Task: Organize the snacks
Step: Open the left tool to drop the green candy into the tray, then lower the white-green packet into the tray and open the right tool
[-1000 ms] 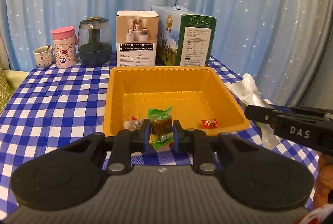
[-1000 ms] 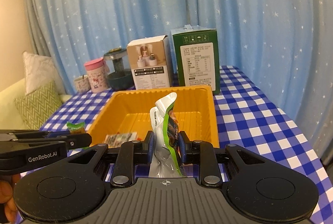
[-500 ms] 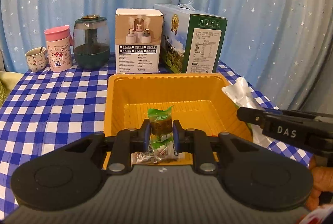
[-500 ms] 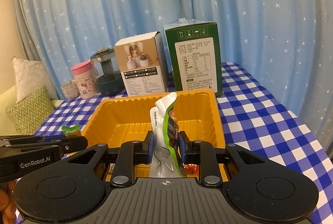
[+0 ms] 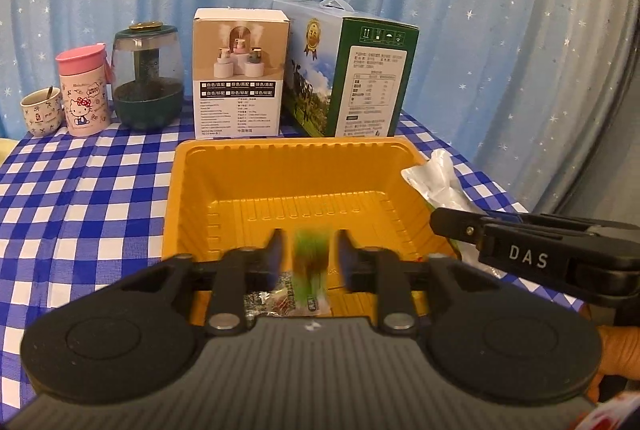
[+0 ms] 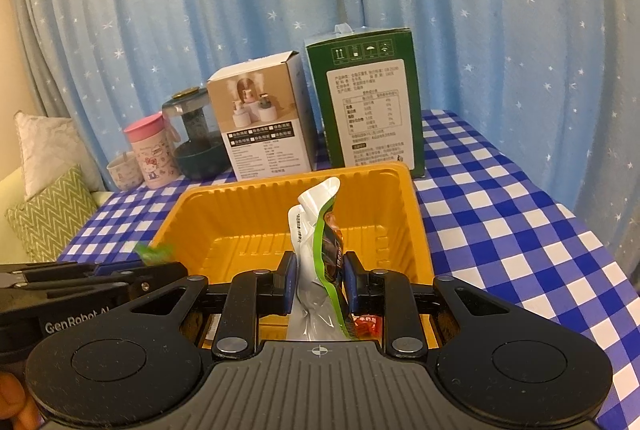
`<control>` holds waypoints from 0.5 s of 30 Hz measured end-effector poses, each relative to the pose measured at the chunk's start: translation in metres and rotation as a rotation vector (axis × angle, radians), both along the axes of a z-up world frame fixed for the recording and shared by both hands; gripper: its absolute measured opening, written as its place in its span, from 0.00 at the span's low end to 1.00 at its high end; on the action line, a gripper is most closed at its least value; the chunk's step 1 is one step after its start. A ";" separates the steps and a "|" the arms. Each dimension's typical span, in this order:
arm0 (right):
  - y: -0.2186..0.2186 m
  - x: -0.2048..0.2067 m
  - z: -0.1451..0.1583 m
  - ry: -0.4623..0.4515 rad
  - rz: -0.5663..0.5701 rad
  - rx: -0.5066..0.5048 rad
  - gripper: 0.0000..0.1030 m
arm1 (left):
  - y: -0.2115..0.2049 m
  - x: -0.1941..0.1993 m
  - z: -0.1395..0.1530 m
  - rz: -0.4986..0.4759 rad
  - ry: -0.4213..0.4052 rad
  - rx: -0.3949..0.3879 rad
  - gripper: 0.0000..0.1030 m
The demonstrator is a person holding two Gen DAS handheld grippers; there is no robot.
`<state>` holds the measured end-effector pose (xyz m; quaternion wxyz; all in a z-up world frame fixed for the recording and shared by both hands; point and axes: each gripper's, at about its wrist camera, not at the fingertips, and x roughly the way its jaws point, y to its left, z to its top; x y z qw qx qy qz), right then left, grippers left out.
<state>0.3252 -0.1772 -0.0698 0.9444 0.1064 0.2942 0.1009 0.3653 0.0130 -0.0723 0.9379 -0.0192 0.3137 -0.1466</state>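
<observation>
Your left gripper [image 5: 307, 250] is opening over the near side of the orange tray [image 5: 248, 166]. The green candy [image 5: 310, 262] sits blurry between the two sides, and they do not press it now. Your right gripper [image 6: 318, 278] is clamped on a silver and green snack bag [image 6: 316, 230], standing up over the tray's near right part. Small wrapped snacks [image 5: 272, 300] lie in the tray.
</observation>
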 end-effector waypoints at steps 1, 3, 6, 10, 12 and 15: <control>-0.001 0.000 0.000 0.001 -0.002 0.003 0.24 | 0.000 0.000 0.000 0.003 -0.002 0.003 0.42; -0.002 0.000 0.000 0.002 -0.006 0.004 0.24 | 0.002 0.000 0.000 0.006 -0.004 0.008 0.42; -0.003 0.000 0.000 0.003 -0.008 0.008 0.24 | 0.008 -0.001 0.000 0.029 -0.008 0.017 0.42; -0.002 -0.001 0.002 -0.001 -0.002 0.015 0.24 | 0.022 -0.001 0.000 0.078 -0.004 0.024 0.42; -0.001 -0.001 0.002 -0.003 0.002 0.016 0.24 | 0.028 -0.001 0.000 0.096 -0.002 0.018 0.42; 0.001 -0.001 0.002 -0.003 0.007 0.021 0.24 | 0.033 -0.002 0.000 0.106 -0.001 0.019 0.42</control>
